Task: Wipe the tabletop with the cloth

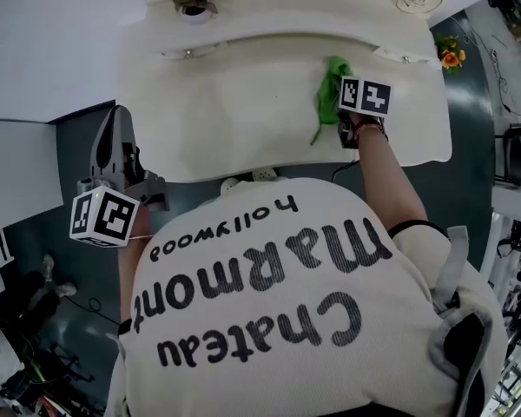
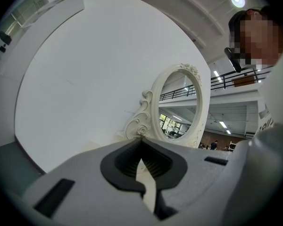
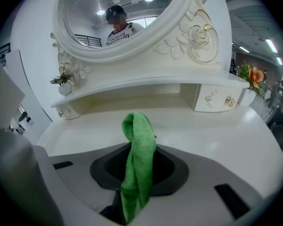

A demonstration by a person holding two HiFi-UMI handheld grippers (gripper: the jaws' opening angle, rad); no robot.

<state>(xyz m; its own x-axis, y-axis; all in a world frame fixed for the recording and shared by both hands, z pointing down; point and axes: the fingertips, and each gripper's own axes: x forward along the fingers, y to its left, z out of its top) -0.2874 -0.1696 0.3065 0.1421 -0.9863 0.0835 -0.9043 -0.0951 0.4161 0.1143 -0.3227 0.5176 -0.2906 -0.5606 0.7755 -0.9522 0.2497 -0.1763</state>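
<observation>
A green cloth [image 1: 330, 94] hangs bunched over the right part of the white dressing table's top [image 1: 234, 120]. My right gripper [image 1: 346, 104] is shut on it, held a little above the surface. In the right gripper view the cloth [image 3: 139, 142] stands up folded between the jaws of the right gripper [image 3: 137, 173], with bare tabletop [image 3: 217, 135] beyond. My left gripper [image 1: 119, 122] is off the table's left edge, over the dark floor. In its own view the left gripper [image 2: 142, 166] points up at the wall, jaws together and holding nothing.
An ornate oval mirror [image 3: 118, 18] stands on a raised shelf at the table's back, with a small drawer [image 3: 217, 98] at its right. On the shelf's left sits a small potted plant [image 1: 194, 3]. Orange flowers [image 1: 451, 57] stand beyond the right edge. A white wall is at left.
</observation>
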